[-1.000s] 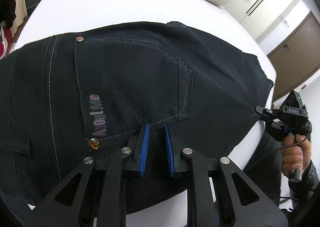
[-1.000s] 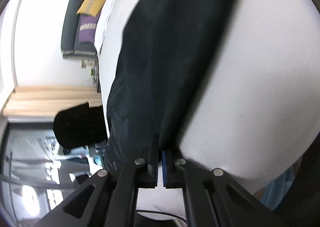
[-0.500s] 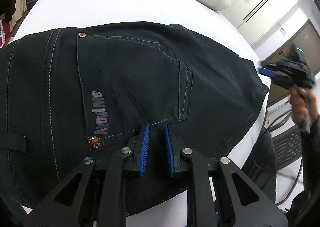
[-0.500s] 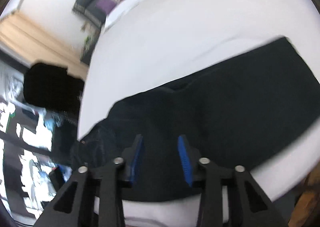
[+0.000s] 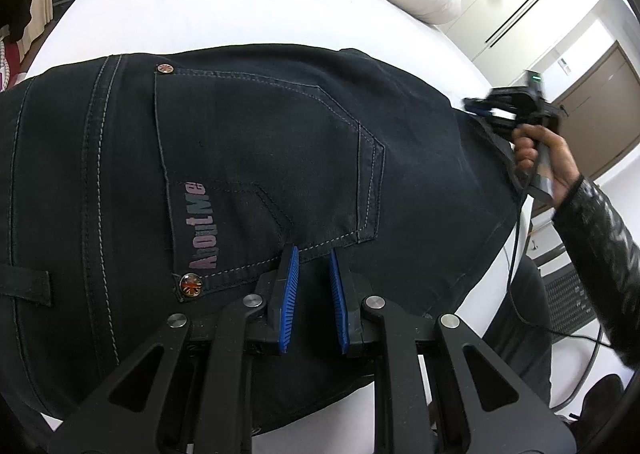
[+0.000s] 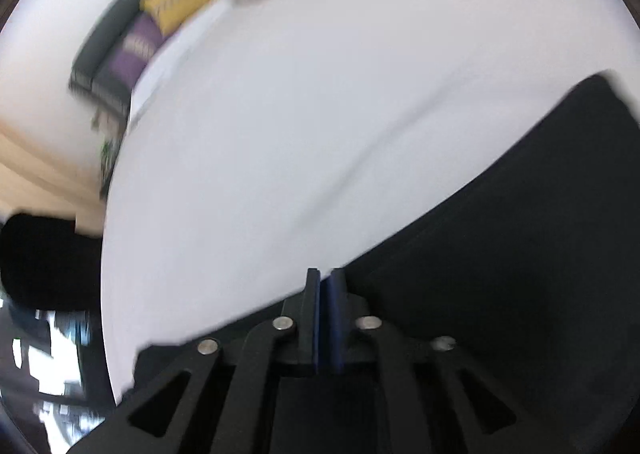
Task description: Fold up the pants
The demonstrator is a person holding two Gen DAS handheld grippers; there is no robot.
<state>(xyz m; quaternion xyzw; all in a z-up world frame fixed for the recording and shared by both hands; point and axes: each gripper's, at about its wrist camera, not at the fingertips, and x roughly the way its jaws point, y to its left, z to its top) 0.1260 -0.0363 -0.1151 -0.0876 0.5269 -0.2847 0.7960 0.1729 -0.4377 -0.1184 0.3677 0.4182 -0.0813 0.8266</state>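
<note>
Left wrist view: the left gripper (image 5: 312,274) hovers, released, over the pants (image 5: 248,157) spread flat on the white bed (image 5: 224,1), probably steadying them. Right wrist view (blurry): the right gripper (image 6: 325,286) looks clenched at the pants' edge; whether cloth is caught, I cannot tell. Open sheet lies beyond.

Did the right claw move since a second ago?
Yes. In the left view the right claw has gone up from beside the bed edge to the far side of the pants, level with the door.
</note>
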